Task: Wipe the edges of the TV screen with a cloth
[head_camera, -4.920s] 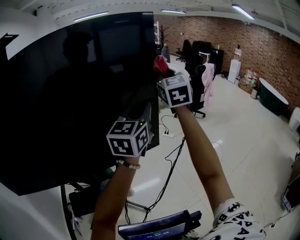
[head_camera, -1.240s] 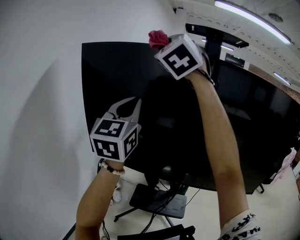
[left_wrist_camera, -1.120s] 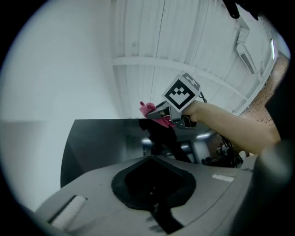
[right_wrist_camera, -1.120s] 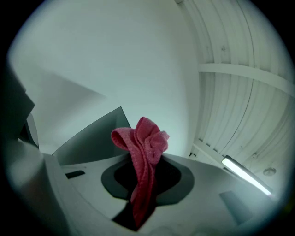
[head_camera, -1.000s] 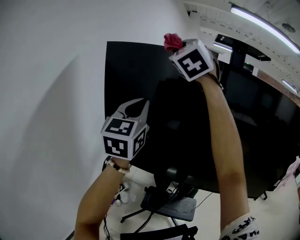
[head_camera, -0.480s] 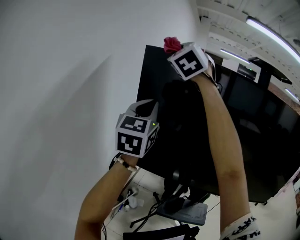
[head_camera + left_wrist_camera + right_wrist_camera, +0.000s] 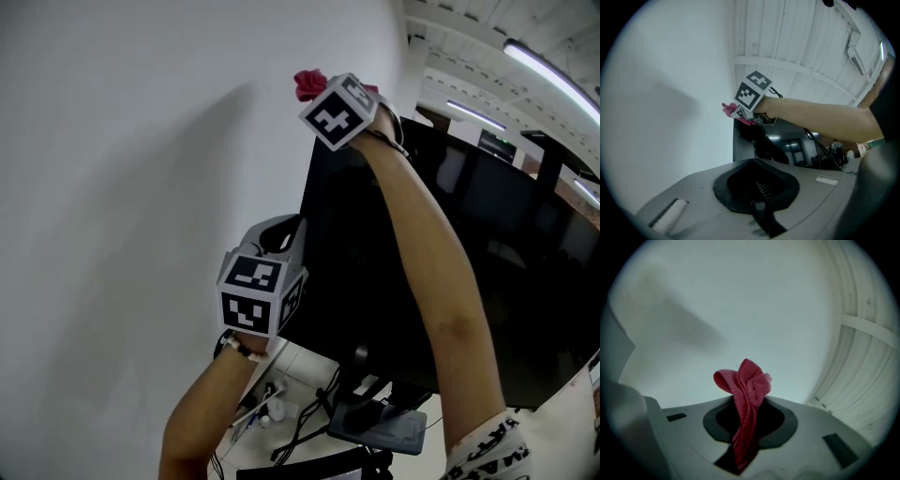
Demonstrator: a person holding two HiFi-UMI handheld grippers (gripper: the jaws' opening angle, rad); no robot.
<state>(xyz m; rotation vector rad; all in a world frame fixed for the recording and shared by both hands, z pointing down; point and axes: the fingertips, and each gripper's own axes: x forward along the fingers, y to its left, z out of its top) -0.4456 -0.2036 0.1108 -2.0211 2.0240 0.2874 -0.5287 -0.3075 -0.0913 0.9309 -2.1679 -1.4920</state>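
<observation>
The black TV screen [image 7: 441,253] fills the right of the head view, its left edge running down beside the white wall. My right gripper [image 7: 314,90] is raised at the screen's top left corner, shut on a bunched pink cloth [image 7: 307,83]. In the right gripper view the cloth [image 7: 746,392] sticks up from between the jaws against the wall. My left gripper [image 7: 284,225] hangs lower, by the screen's left edge, shut with nothing in it. In the left gripper view the cloth [image 7: 731,110] and the screen [image 7: 787,147] show above the left gripper [image 7: 756,163].
A white wall [image 7: 131,187] stands close on the left. Below the screen are the stand's base [image 7: 380,427] and loose cables [image 7: 281,412] on the floor. Ceiling lights [image 7: 553,66] run at the upper right.
My right gripper has carried the cloth leftward along the screen's top edge to its left corner. The head view has swung left toward the wall. The left gripper stays beside the left edge.
</observation>
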